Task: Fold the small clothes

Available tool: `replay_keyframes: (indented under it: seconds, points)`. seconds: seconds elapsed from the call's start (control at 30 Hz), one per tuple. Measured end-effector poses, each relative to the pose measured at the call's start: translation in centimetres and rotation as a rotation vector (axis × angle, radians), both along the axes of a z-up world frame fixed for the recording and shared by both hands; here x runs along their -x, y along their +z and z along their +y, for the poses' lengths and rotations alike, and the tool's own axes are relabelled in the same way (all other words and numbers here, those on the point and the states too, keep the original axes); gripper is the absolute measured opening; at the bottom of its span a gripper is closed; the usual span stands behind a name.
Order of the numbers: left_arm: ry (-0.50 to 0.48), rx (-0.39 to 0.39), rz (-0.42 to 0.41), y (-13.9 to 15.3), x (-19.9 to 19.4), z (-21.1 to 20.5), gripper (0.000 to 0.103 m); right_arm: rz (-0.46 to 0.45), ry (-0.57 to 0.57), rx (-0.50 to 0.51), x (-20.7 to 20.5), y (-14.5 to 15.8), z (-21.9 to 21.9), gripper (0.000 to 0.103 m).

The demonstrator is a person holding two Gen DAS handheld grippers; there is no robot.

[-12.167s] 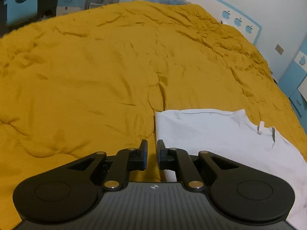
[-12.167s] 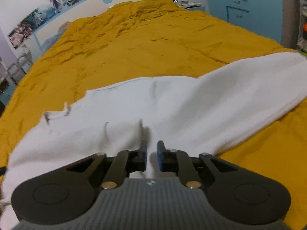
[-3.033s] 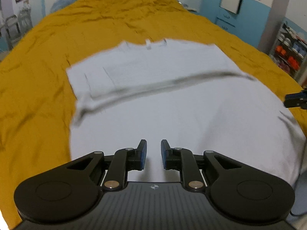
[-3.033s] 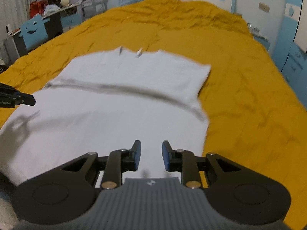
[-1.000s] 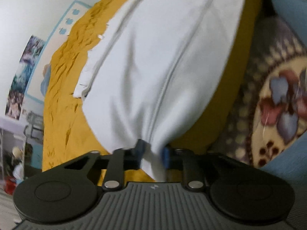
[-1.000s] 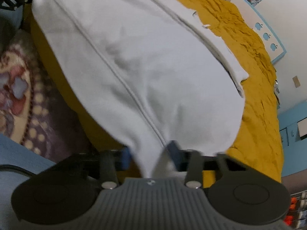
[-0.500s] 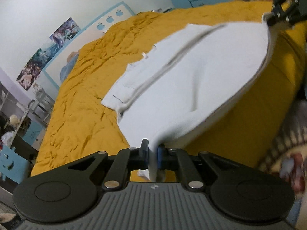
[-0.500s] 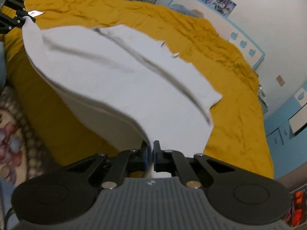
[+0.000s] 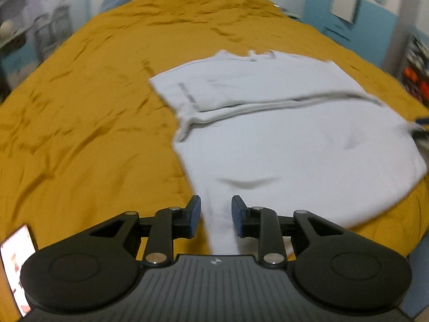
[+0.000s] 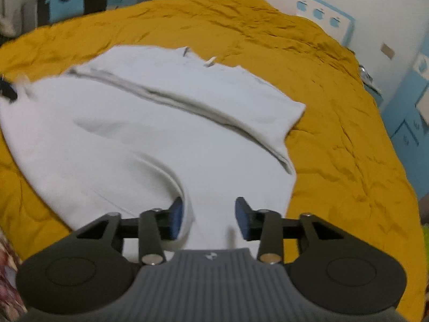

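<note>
A white garment (image 9: pixel 281 123) lies on the mustard-yellow bedspread (image 9: pixel 88 112), its far part folded flat with a dark hem line across it. Its near edge hangs over the bed's front edge. My left gripper (image 9: pixel 215 216) is open, and the garment's near left corner lies between its spread blue pads without being pinched. In the right wrist view the same garment (image 10: pixel 150 139) fills the middle. My right gripper (image 10: pixel 209 217) is open, with the garment's near right corner lying loose between its fingers.
The bedspread (image 10: pixel 335 139) extends far beyond the garment on all sides. Blue drawers (image 10: pixel 410 123) stand to the right of the bed. A desk with a blue face cutout (image 10: pixel 67 0) is at the far left. A phone screen (image 9: pixel 16 265) shows at the left view's bottom corner.
Half a second ago both grippers were shut on the garment's near corners and held them up. Now both jaws have opened and the cloth has dropped onto the bed edge.
</note>
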State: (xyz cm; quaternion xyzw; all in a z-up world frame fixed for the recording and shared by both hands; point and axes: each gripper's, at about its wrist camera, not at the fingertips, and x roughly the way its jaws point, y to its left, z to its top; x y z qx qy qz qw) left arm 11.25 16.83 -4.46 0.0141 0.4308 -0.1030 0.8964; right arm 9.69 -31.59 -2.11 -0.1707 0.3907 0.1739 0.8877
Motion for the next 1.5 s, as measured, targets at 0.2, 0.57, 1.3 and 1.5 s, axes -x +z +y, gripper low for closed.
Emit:
replay_keyframes:
  seconds: [0.2, 0.57, 1.3, 1.5]
  points:
    - [0.012, 0.113, 0.042, 0.2, -1.1, 1.6, 0.033, 0.065, -0.07, -0.215, -1.3, 1.7, -2.7, 0.046]
    - [-0.096, -0.056, 0.047, -0.6, -2.1, -2.5, 0.034, 0.048, -0.243, -0.251, -3.8, 4.8, -4.6, 0.044]
    - [0.01, 0.101, 0.109, -2.7, -4.8, -0.8, 0.032, 0.199, -0.111, -0.15, -2.6, 0.5, -4.2, 0.052]
    - [0.034, 0.135, 0.118, -2.9, -4.5, -0.1, 0.033, 0.283, -0.178, -0.267, -5.5, -1.7, -6.3, 0.03]
